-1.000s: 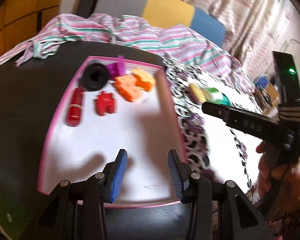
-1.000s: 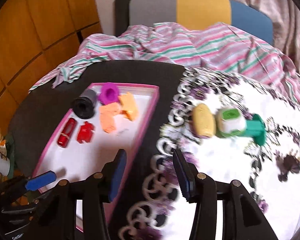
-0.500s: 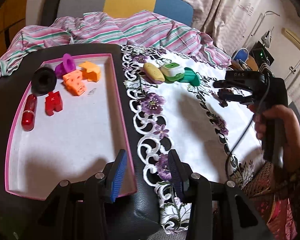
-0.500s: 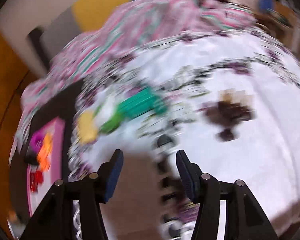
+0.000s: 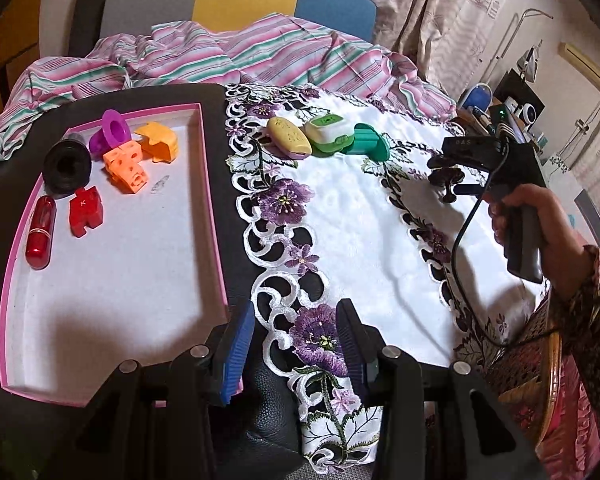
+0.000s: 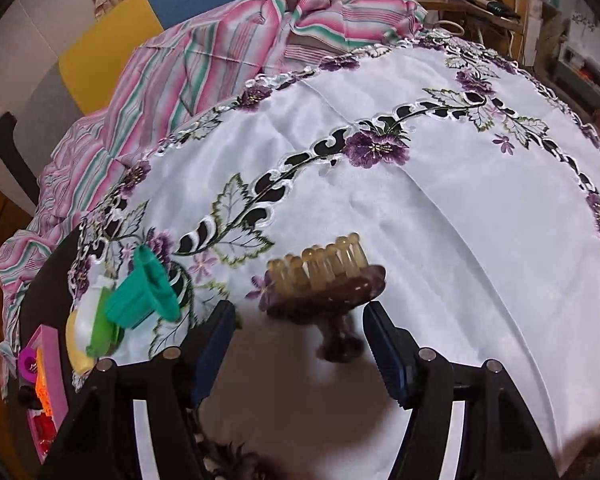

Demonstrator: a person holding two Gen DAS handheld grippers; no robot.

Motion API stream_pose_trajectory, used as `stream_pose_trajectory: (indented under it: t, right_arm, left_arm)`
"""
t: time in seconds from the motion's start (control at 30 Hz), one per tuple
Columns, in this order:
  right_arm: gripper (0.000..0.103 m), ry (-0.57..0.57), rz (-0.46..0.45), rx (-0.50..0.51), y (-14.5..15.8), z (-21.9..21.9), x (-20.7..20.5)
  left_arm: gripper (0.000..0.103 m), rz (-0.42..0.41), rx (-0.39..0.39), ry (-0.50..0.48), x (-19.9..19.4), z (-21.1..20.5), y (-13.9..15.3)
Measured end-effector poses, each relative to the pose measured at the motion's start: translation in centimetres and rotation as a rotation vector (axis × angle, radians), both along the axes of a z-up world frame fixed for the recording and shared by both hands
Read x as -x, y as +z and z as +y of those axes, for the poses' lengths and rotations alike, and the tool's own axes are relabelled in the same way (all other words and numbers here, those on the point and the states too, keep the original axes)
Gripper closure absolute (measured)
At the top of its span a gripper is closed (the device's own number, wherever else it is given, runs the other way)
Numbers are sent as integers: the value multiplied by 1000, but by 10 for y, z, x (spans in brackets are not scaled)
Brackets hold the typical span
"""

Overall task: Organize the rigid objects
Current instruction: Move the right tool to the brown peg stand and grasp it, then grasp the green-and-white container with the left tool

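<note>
Right wrist view puts the brown brush [image 6: 326, 280] directly ahead of my right gripper [image 6: 299, 344], lying on the white embroidered tablecloth [image 6: 440, 200] with its pale bristles up and its stubby handle pointing back toward me, down between my 2 fingers. My right jaws are spread wide and hold nothing; the brush sits just past the blue pads [image 6: 214, 344], its wide oval head spanning most of the gap, so the long axis of the head runs across my fingers, left to right, tilted a little upward on the right. I judge this the step in hand: close in on the brush, probably on the handle or the head's edges, then carry it left to the pink tray [image 5: 210, 184]. In the left wrist view my left gripper [image 5: 296, 346] hangs empty too, jaws apart, over the lacy edge of the cloth beside the tray's near corner, well apart from the brush, so the right hand is clearly the nearer one. On the cloth, the yellow soap-shaped piece [image 5: 290, 138], the green and white box [image 5: 328, 130] and the teal piece [image 5: 366, 144] lie in a touching row, not yet moved; 6 small toys already sit at the tray's far end.
</note>
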State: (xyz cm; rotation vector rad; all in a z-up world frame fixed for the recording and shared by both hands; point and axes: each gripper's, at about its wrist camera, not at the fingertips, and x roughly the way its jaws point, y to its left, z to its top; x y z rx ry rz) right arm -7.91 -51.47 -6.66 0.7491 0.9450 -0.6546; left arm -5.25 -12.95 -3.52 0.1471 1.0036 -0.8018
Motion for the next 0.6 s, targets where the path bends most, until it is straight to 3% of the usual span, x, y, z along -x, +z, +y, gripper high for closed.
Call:
stream_pose_trajectory:
  t: [0.17,0.33,0.43,0.6]
  right_arm:
    - [40,1,37,-34,-15,-4,-2]
    - [82,8,68,-26,-19,-4,2]
    - [90,10,16,-67,-17,-3,6]
    - [90,9,-69,-134,-11,-1,12]
  left_arm:
    - [61,9,-2,-3,-1,-8,-3]
    - [61,6,5,-17,-3,-21,0]
    - [61,3,11,-20,-6,-28,4]
    - [61,-4,15,-14,-14,-41,9]
